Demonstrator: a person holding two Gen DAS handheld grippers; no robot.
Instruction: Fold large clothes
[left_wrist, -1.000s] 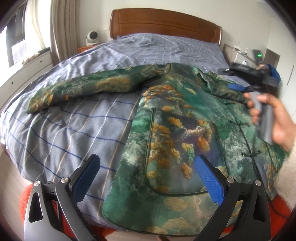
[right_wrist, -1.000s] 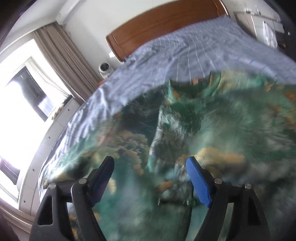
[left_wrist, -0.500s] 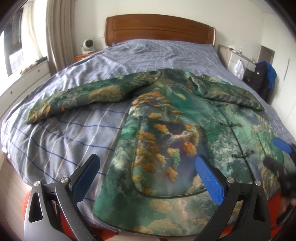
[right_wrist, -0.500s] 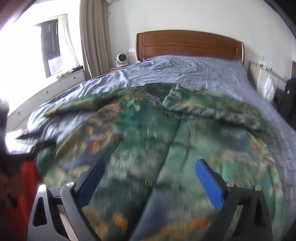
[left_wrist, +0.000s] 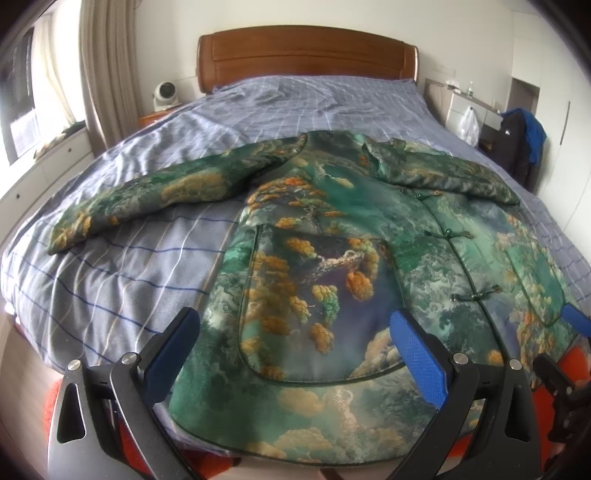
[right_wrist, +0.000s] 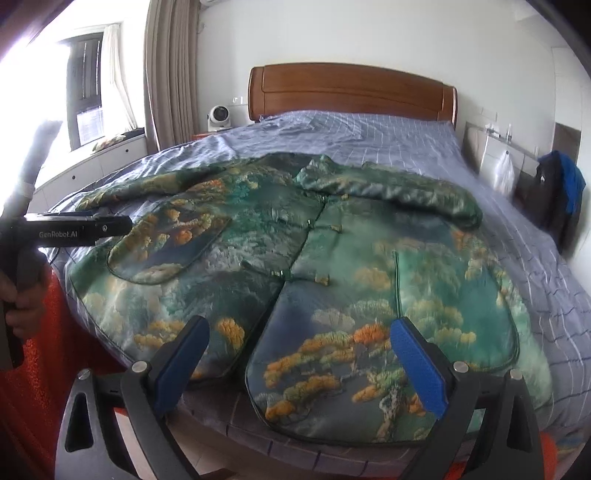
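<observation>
A green padded jacket (left_wrist: 332, 236) with orange tree print and knot buttons lies front up on the blue checked duvet (left_wrist: 122, 280). One sleeve (left_wrist: 155, 195) stretches out to the left. The other sleeve (left_wrist: 443, 173) lies folded across the upper chest. The hem reaches the foot edge of the bed. My left gripper (left_wrist: 295, 332) hangs open over the hem by the left pocket, holding nothing. My right gripper (right_wrist: 299, 339) is open too, above the hem by the right pocket (right_wrist: 454, 306). Its blue pad (left_wrist: 576, 321) peeks in at the left view's right edge.
A wooden headboard (left_wrist: 306, 55) closes the far end. A white fan (left_wrist: 166, 96) stands at the back left beside the curtain (right_wrist: 170, 74). A dark bag with blue cloth (right_wrist: 557, 195) sits to the right. Orange-red fabric (right_wrist: 40, 369) lies below the bed's foot. A hand (right_wrist: 22, 295) grips the left gripper's handle.
The right gripper has swung back from over the folded sleeve to the foot of the bed, levelled out, and its jaws have widened. The left gripper has barely shifted.
</observation>
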